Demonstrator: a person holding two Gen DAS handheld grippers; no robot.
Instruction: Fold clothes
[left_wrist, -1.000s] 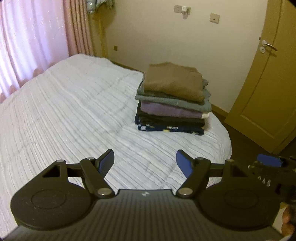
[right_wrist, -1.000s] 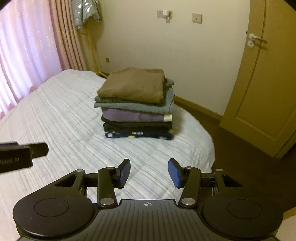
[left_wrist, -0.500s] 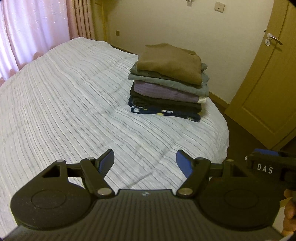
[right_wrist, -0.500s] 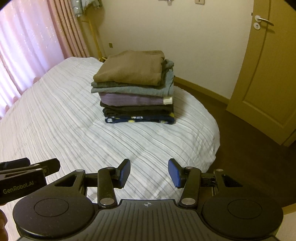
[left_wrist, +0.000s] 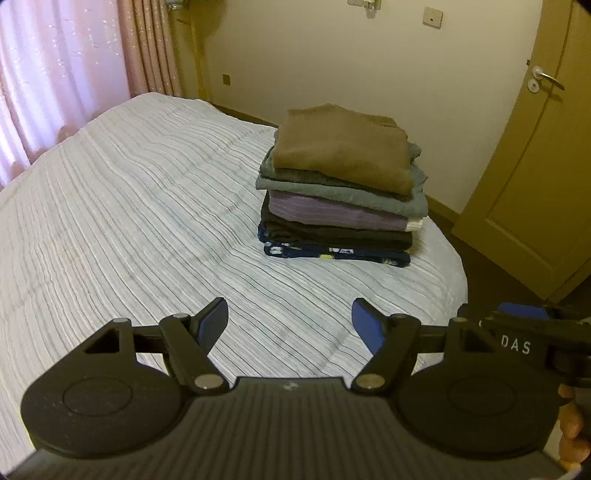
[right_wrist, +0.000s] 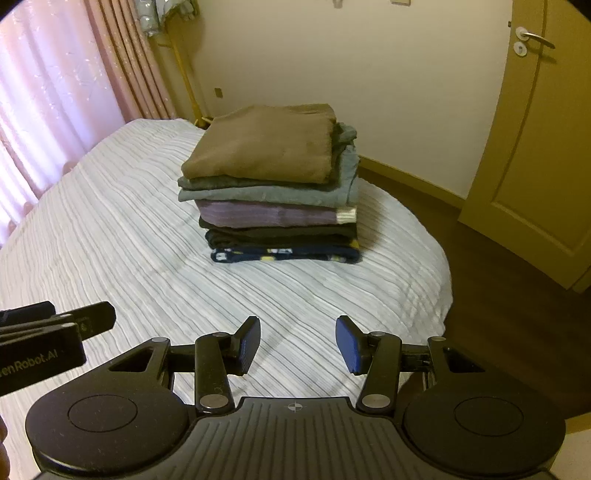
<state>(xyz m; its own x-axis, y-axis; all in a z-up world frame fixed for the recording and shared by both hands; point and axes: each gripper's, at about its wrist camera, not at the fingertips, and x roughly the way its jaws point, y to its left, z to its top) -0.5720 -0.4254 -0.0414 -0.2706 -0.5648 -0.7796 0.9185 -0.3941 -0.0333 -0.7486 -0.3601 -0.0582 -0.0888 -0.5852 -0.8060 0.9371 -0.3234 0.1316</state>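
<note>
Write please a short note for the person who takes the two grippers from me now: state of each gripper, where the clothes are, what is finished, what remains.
Left gripper: open, empty, held above the near part of the bed.
Right gripper: open, empty, held above the bed beside the left one.
Clothes: one neat stack of folded clothes near the far corner of the bed, by the door. The brown garment lies on top; the dark blue patterned piece is at the bottom.
Done: everything in view is folded and stacked.
Left: no unfolded garment shows in either view. Look outside these views for more before stopping.
</note>
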